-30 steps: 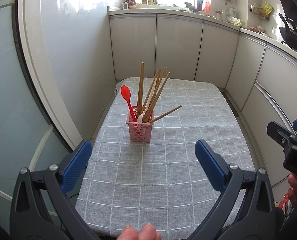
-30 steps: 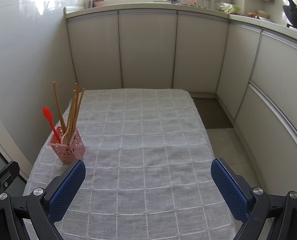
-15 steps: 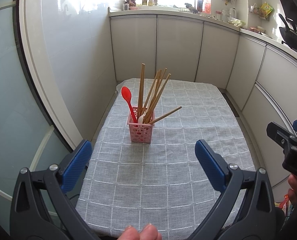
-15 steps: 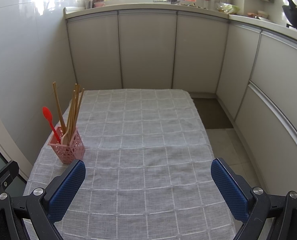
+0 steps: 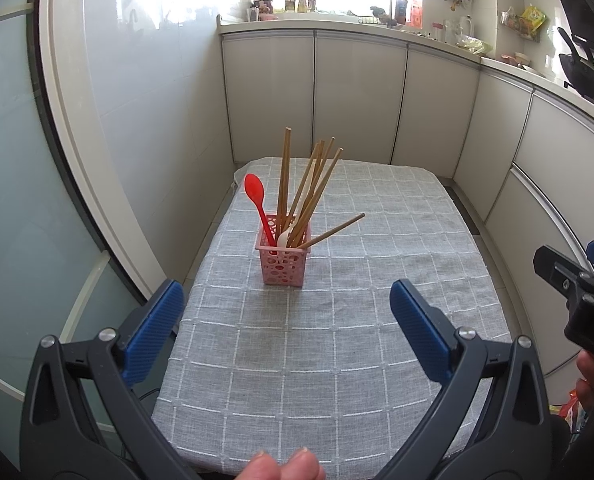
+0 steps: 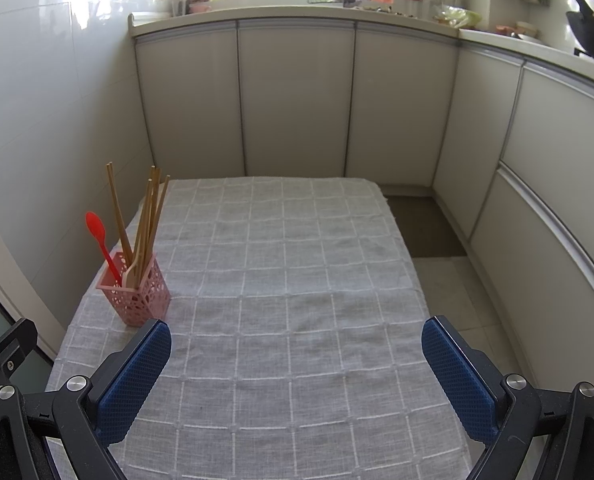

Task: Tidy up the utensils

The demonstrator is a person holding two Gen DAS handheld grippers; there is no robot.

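A pink perforated holder (image 5: pixel 283 259) (image 6: pixel 137 296) stands upright on the grey checked tablecloth (image 5: pixel 337 344), near its left side. Inside it are several wooden chopsticks (image 5: pixel 313 188) (image 6: pixel 147 216), a red spoon (image 5: pixel 257 200) (image 6: pixel 99 238) and a pale spoon (image 5: pixel 284 237). One chopstick (image 5: pixel 333 231) leans far out to the right. My left gripper (image 5: pixel 285 312) is open and empty, held back from the holder over the near part of the table. My right gripper (image 6: pixel 295 350) is open and empty, over the cloth (image 6: pixel 289 280) to the right of the holder.
White cabinet fronts (image 5: pixel 357 96) curve round the far and right sides of the table. A tiled wall and a glass door (image 5: pixel 17 208) stand close on the left. The right gripper's body (image 5: pixel 577 292) shows at the left view's right edge. Fingertips (image 5: pixel 281 468) appear at the bottom.
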